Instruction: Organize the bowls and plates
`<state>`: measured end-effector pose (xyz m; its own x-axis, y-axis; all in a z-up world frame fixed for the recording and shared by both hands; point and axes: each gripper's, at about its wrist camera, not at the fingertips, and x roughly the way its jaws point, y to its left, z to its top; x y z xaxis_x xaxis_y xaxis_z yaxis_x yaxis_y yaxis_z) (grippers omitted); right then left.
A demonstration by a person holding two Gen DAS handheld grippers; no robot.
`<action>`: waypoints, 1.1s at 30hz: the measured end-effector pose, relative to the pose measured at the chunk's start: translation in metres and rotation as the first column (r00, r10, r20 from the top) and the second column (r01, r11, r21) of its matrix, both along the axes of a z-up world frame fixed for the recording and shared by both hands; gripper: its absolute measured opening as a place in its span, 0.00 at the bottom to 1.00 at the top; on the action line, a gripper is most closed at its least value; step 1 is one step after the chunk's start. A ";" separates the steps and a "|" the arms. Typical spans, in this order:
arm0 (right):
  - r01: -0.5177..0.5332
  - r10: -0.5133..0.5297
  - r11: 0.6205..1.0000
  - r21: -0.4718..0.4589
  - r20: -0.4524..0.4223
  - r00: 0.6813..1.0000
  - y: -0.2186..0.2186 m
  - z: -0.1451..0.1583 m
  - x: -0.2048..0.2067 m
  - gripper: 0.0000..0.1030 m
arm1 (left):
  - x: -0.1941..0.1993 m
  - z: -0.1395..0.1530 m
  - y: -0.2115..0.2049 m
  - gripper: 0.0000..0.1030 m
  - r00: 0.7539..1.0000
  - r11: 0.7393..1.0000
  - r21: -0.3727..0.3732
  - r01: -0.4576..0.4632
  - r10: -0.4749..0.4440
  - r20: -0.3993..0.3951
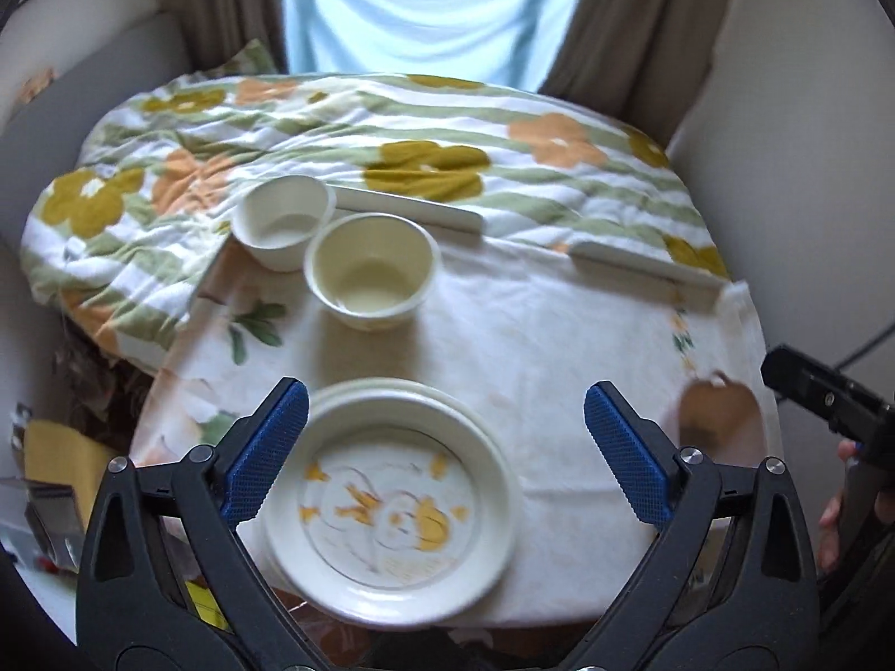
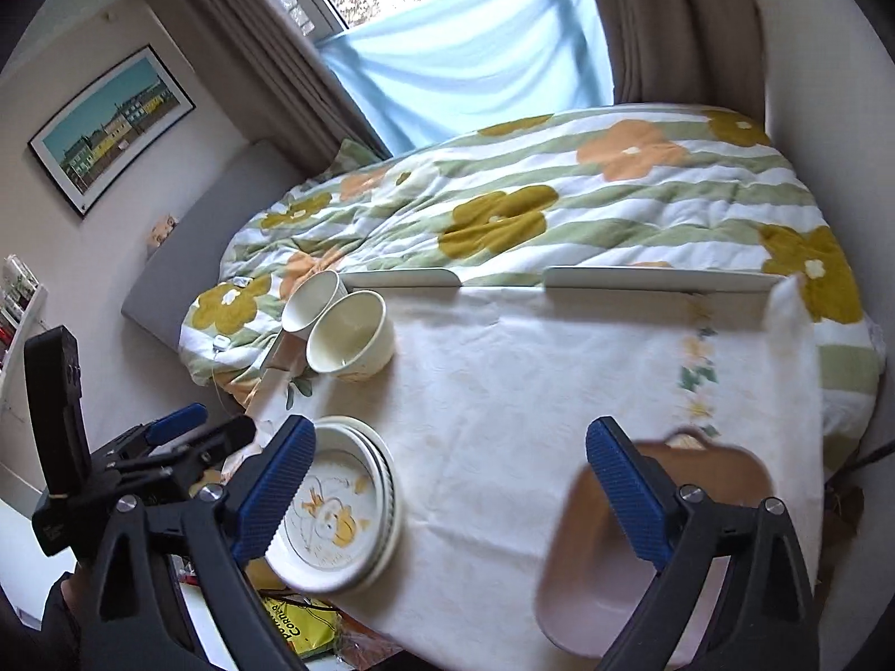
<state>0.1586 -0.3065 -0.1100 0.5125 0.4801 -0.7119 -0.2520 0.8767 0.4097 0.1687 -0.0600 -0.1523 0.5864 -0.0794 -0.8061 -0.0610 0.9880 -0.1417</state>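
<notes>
A stack of cream plates (image 1: 391,497), the top one with a yellow duck drawing, sits at the table's near left edge; it also shows in the right wrist view (image 2: 341,509). Two cream bowls stand behind it: one nearer (image 1: 372,271) (image 2: 349,338), one tilted against the quilt (image 1: 282,221) (image 2: 310,299). A brown plate (image 1: 719,414) (image 2: 626,548) lies at the near right. My left gripper (image 1: 444,453) is open above the plate stack. My right gripper (image 2: 447,486) is open, its right finger (image 2: 629,495) over the brown plate.
A white flowered cloth (image 1: 559,346) covers the table. A striped flower quilt (image 1: 391,140) is bunched at the back, over two white rails (image 1: 408,207) (image 1: 643,263). Curtains and a window are behind. Clutter lies below the near table edge (image 2: 302,626).
</notes>
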 end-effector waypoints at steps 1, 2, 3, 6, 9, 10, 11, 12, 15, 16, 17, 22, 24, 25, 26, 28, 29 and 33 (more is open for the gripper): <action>-0.006 0.006 1.000 -0.005 -0.001 1.000 0.011 0.001 0.008 0.94 | 0.006 0.000 0.013 0.96 1.000 1.000 -0.013 -0.012 0.012 0.004; -0.014 0.014 1.000 -0.010 -0.008 1.000 0.022 0.000 0.016 0.94 | 0.015 -0.001 0.029 0.96 1.000 0.999 -0.026 -0.027 0.027 0.007; -0.018 0.018 1.000 -0.017 -0.017 1.000 0.033 -0.002 0.025 0.94 | 0.021 -0.002 0.042 0.96 0.999 0.999 -0.035 -0.040 0.040 0.003; -0.022 0.021 0.999 -0.026 -0.048 0.999 0.062 -0.011 0.050 0.94 | 0.047 -0.013 0.077 0.96 0.998 0.996 -0.066 -0.062 0.060 -0.033; -0.035 0.035 0.999 0.006 -0.110 0.993 0.087 -0.031 0.074 0.94 | 0.075 -0.033 0.103 0.96 0.996 0.993 -0.103 -0.052 0.045 -0.071; -0.038 0.039 0.999 0.012 -0.133 0.990 0.095 -0.039 0.081 0.94 | 0.083 -0.041 0.109 0.96 0.995 0.993 -0.112 -0.049 0.039 -0.086; -0.040 0.043 0.999 0.025 -0.163 0.986 0.103 -0.050 0.091 0.94 | 0.093 -0.051 0.115 0.96 0.994 0.991 -0.125 -0.043 0.030 -0.105; -0.037 0.042 0.999 0.034 -0.185 0.982 0.109 -0.058 0.098 0.93 | 0.102 -0.060 0.121 0.96 0.992 0.989 -0.141 -0.039 0.022 -0.122; -0.032 0.039 0.999 0.034 -0.240 0.970 0.131 -0.082 0.118 0.82 | 0.125 -0.087 0.130 0.91 0.985 0.983 -0.180 -0.019 -0.013 -0.171; -0.030 0.038 0.999 0.033 -0.258 0.965 0.138 -0.089 0.124 0.75 | 0.132 -0.096 0.132 0.88 0.982 0.982 -0.187 -0.012 -0.024 -0.187; -0.027 0.035 0.999 0.034 -0.275 0.961 0.144 -0.097 0.129 0.67 | 0.140 -0.105 0.133 0.82 0.977 0.981 -0.196 0.001 -0.042 -0.207; 0.001 0.014 0.999 0.044 -0.332 0.943 0.160 -0.124 0.146 0.54 | 0.164 -0.140 0.125 0.52 0.952 0.974 -0.214 0.078 -0.137 -0.273; 0.012 0.006 0.999 0.050 -0.342 0.940 0.163 -0.131 0.150 0.48 | 0.168 -0.146 0.123 0.52 0.947 0.970 -0.222 0.097 -0.159 -0.280; 0.015 0.005 0.998 0.054 -0.350 0.937 0.164 -0.133 0.151 0.43 | 0.169 -0.149 0.122 0.50 0.945 0.968 -0.226 0.108 -0.170 -0.278; 0.017 0.004 0.998 0.056 -0.355 0.935 0.166 -0.135 0.152 0.38 | 0.171 -0.150 0.121 0.43 0.944 0.967 -0.226 0.118 -0.180 -0.276; 0.020 0.000 0.998 0.052 -0.361 0.933 0.168 -0.138 0.154 0.34 | 0.173 -0.152 0.120 0.30 0.942 0.965 -0.228 0.130 -0.192 -0.276; 0.022 -0.003 0.999 0.049 -0.362 0.932 0.169 -0.139 0.155 0.34 | 0.174 -0.153 0.121 0.26 0.942 0.964 -0.229 0.135 -0.196 -0.273; 0.012 0.002 0.999 0.038 -0.356 0.935 0.173 -0.138 0.158 0.19 | 0.176 -0.148 0.119 0.18 0.943 0.966 -0.201 0.159 -0.209 -0.259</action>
